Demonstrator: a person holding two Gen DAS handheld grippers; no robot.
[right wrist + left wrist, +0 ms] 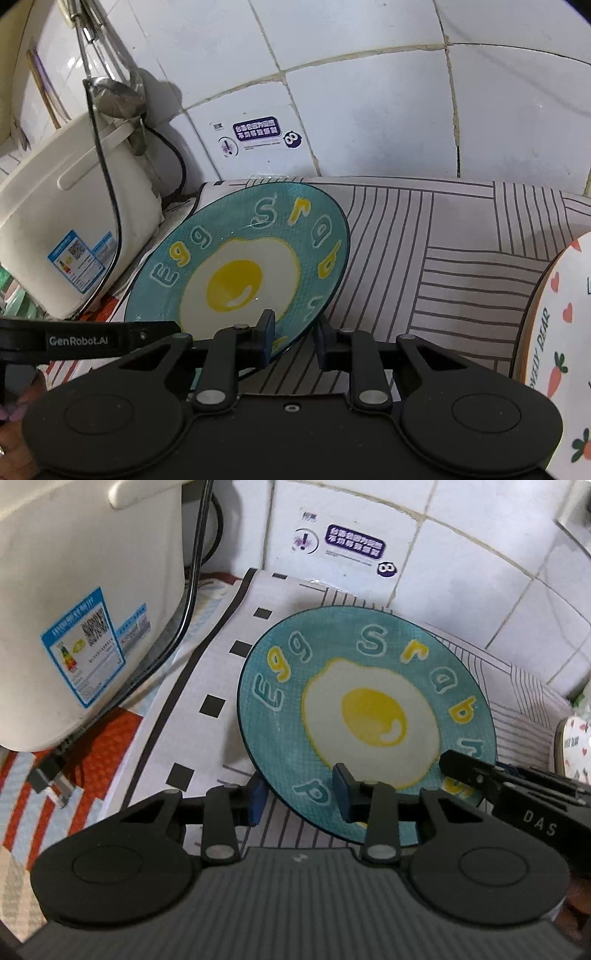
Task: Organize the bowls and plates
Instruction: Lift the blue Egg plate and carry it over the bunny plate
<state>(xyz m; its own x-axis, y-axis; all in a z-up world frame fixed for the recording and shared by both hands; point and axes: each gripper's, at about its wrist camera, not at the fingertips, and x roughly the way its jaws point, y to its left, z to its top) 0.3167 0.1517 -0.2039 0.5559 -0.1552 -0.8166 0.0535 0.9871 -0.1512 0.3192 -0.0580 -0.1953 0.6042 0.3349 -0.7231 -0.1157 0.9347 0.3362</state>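
A teal plate (369, 716) with a fried-egg picture and lettering is held tilted above the patterned mat (207, 664); it also shows in the right wrist view (240, 273). My left gripper (299, 797) straddles its near rim, one blue pad below and one on top. My right gripper (293, 338) straddles the rim at another spot, and its black finger (480, 775) shows in the left wrist view. Both grip the plate. A white plate with carrots and hearts (561, 332) sits at the right, also in the left wrist view (572, 749).
A cream rice cooker (81, 602) with a black cord stands at the left, seen again in the right wrist view (74, 221). A white tiled wall (369, 110) with a purple sticker closes the back. Ladles (114, 96) hang over the cooker.
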